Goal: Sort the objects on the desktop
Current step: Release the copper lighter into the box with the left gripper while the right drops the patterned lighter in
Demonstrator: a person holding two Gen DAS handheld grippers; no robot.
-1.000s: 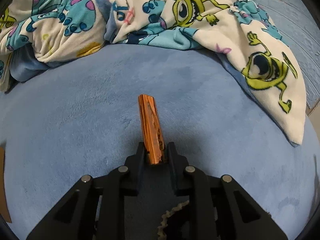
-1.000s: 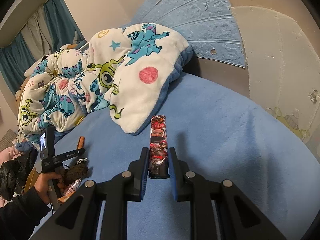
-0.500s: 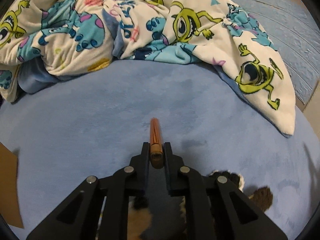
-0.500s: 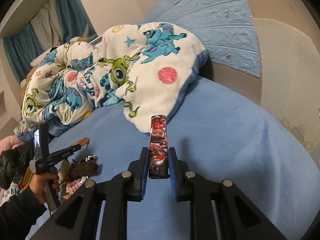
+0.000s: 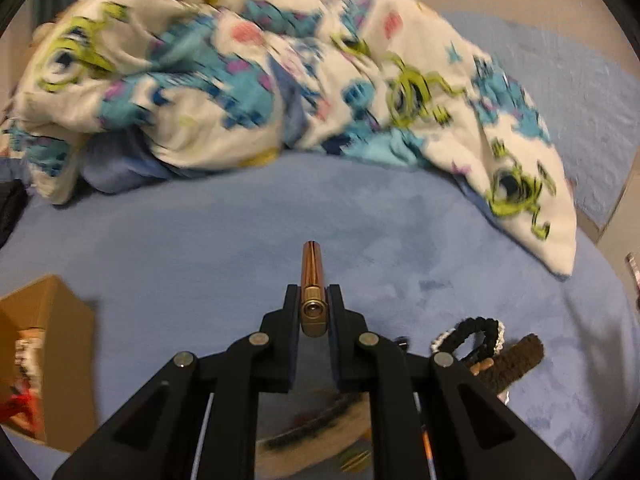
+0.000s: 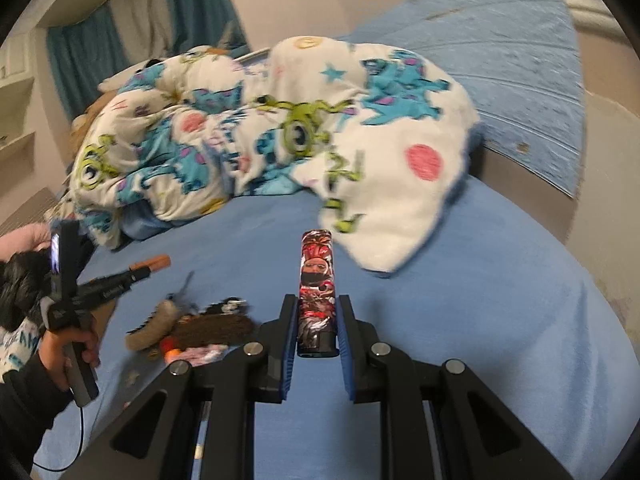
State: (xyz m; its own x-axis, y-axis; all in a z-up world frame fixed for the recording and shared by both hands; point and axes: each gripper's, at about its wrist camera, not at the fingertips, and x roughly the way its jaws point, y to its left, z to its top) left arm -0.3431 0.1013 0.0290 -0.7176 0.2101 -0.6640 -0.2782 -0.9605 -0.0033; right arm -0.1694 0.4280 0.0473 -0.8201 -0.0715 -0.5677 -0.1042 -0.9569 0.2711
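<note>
Left gripper (image 5: 313, 294) clamped on copper-coloured lighter (image 5: 312, 280), held above blue bed cover (image 5: 200, 248). Right gripper (image 6: 317, 312) clamped on printed lighter (image 6: 316, 292), raised over same cover. Hair ties (image 5: 472, 336) and small items heaped near cover's front edge. Cardboard box (image 5: 52, 336) seen at left edge.

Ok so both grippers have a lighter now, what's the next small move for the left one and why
Probably swing the left gripper left toward the cardboard box and keep it shut. Its jaws are clamped on the copper lighter, lifted clear of the blue bedspread, and the box is the only container in view, so it looks like the sorting spot.
</note>
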